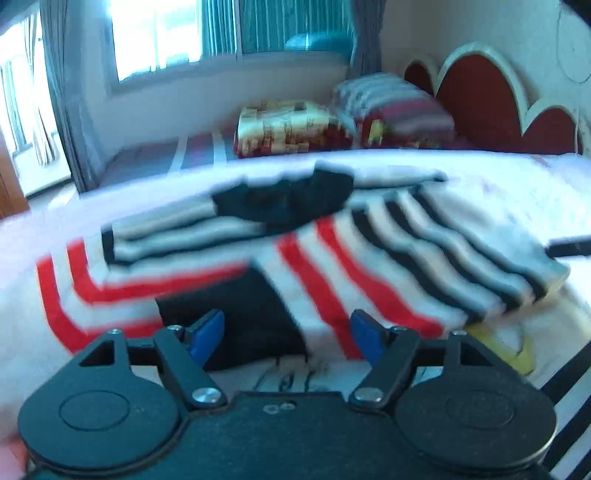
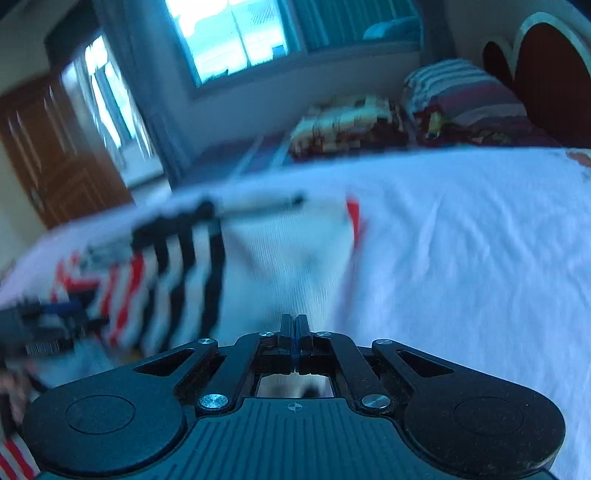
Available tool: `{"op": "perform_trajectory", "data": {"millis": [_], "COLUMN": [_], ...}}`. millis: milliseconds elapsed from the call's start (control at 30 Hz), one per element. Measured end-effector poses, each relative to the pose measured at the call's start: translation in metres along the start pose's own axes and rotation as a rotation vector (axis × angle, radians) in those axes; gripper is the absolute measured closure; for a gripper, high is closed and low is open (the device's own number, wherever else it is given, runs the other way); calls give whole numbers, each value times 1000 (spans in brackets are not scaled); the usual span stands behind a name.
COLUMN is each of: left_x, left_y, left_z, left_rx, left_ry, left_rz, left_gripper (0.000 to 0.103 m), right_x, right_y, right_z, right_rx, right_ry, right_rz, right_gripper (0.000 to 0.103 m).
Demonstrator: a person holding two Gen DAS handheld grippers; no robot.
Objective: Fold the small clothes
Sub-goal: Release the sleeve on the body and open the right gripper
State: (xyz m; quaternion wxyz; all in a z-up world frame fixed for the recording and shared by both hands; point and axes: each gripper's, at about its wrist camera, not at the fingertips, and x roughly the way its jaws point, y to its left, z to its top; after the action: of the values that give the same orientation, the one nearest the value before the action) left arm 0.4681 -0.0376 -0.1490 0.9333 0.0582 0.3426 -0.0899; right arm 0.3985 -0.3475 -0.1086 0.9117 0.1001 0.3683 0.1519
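Left wrist view: the left claw (image 1: 286, 338) stands with its blue-padded fingers (image 1: 207, 332) wide apart and nothing pressed between them. It hangs just above the near edge of a striped garment (image 1: 332, 258), white with red and black stripes and a black collar (image 1: 284, 203), which lies spread on a bed's white sheet (image 1: 517, 184). A dark patch of the garment shows between the open fingers, though the picture is blurred and contact cannot be judged. Part of the garment is folded over itself on the left, its black-and-white stripes lying across the red ones. Farther back on the bed sit a patterned folded blanket (image 1: 288, 127) and a striped pillow (image 1: 395, 107), with a red scalloped headboard (image 1: 476, 96) behind them and a window (image 1: 159, 33) in the far wall.

Right wrist view: the right claw (image 2: 295, 328) has its fingers pressed together; whether they pinch any cloth cannot be told from this blurred picture. Directly ahead of it lies the white part of the striped garment (image 2: 288, 258), with the black and red stripes to the left. At the left edge the left claw (image 2: 55, 314) appears over the garment, blurred. The white sheet (image 2: 480, 240) fills the right side, and a brown wooden door (image 2: 55, 155) stands at the far left.
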Motion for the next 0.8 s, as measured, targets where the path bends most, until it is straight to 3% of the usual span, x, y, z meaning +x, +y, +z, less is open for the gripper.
{"op": "perform_trajectory", "data": {"millis": [133,200,267,300,367,400,467,633,733,800], "left_x": [-10,-20,-6,-5,-4,-9,-25,-76,-114,-135], "left_y": [-2,-7,-5,-3,0,2,11,80,153,203], "left_z": [11,10,3,0,4,7,3,-36,-78,-105], "left_rx": [-21,4,-12,-33,-39,-50,-80,-259,-459,-602], "left_ry": [-12,-45,39,13,24,25,-21,-48,-48,-41], "left_rz": [15,25,14,8,4,1,-14,44,141,221], "left_gripper": [31,25,24,20,21,26,29,29,38,54], "right_x": [-9,-20,-4,5,2,-1,-15,-42,-52,-52], "right_y": [9,20,23,23,30,31,35,46,50,51], "right_z": [4,4,-1,-7,-7,-2,-2,-10,-13,-16], "right_rx": [15,-17,-19,-23,-27,0,53,114,162,216], "right_ry": [-62,-119,-16,15,3,6,-45,-64,-51,-37], "right_rz": [-36,-42,-63,-59,-85,-94,-80,-96,-105,-112], "right_gripper": [103,103,103,103,103,103,103,103,103,91]}}
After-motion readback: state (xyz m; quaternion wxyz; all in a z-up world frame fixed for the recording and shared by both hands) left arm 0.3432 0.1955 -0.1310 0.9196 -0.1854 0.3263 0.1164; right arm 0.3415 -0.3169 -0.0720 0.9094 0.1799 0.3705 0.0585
